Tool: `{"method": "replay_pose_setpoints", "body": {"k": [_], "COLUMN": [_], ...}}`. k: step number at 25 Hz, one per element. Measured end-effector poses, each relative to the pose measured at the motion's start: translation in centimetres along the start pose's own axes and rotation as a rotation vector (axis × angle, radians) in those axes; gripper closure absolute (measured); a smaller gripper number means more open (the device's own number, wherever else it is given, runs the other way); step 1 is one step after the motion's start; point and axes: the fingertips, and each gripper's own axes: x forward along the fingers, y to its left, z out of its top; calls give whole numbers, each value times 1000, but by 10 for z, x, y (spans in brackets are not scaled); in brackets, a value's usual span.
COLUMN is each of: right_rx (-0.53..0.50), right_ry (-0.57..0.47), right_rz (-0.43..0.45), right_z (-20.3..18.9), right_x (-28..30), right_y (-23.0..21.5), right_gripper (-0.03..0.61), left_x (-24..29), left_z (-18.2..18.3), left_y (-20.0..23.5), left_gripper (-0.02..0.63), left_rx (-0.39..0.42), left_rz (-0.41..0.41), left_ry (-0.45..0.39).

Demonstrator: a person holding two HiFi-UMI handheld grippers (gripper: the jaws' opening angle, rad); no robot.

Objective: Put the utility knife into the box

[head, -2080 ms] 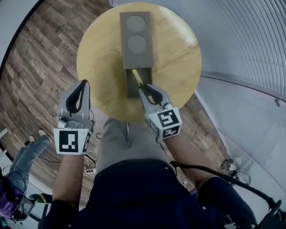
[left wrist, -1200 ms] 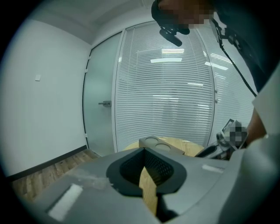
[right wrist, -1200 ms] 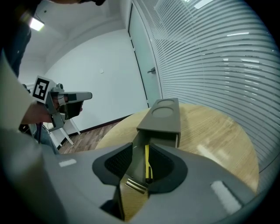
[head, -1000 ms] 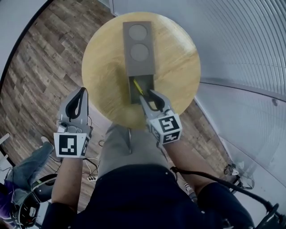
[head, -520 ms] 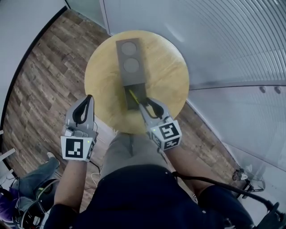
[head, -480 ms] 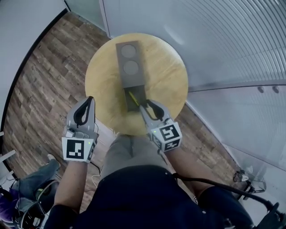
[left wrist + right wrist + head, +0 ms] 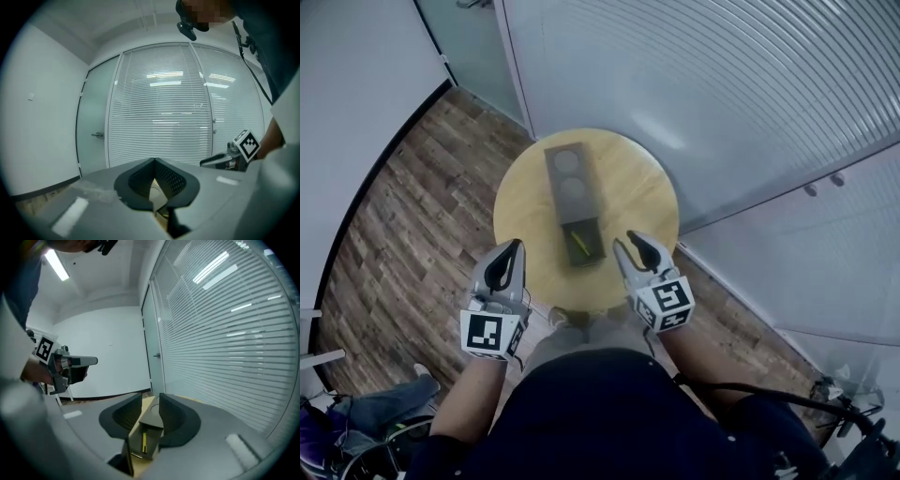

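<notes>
head view gives you the whole layout: one round wooden table (image 7: 525,202), one long grey box (image 7: 592,240) on it, its lid (image 7: 566,175) with two round marks covering the far part, and one yellow utility knife (image 7: 578,245) lying in the open near end. your left gripper (image 7: 517,246) and right gripper (image 7: 631,242) hang by the table's near edge, either side of the box, touching nothing. left gripper view adds that its jaws meet tip to tip, empty. right gripper view shows its jaws apart, framing box and knife beyond.
</notes>
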Motion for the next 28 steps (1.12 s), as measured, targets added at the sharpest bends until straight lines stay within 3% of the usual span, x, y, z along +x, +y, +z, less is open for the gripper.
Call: {"method": "replay_pose_setpoints", "body": {"k": [6,12,18,28], "right_rx": [-35,-53,-100,-124], "right_ry": [-81,-187,-264,-278], "right_rz": [-41,-104,-115,-86], "right_z": [28,62,77,83], "right_x": [-31,-69,-93,-90], "right_y": [-12,-24,-22,-14], "right_gripper": [487,569,571,571], "left_x": [1,-6,-11,-17], "left_z": [30,42,37,48], "left_y": [-15,-30,-39,-29], "left_gripper": [611,611,611,611], "left_rx": [42,54,42,65], "left_rz": [-17,-29,-29,0], "left_ry": [-42,-65,-29,-73]}}
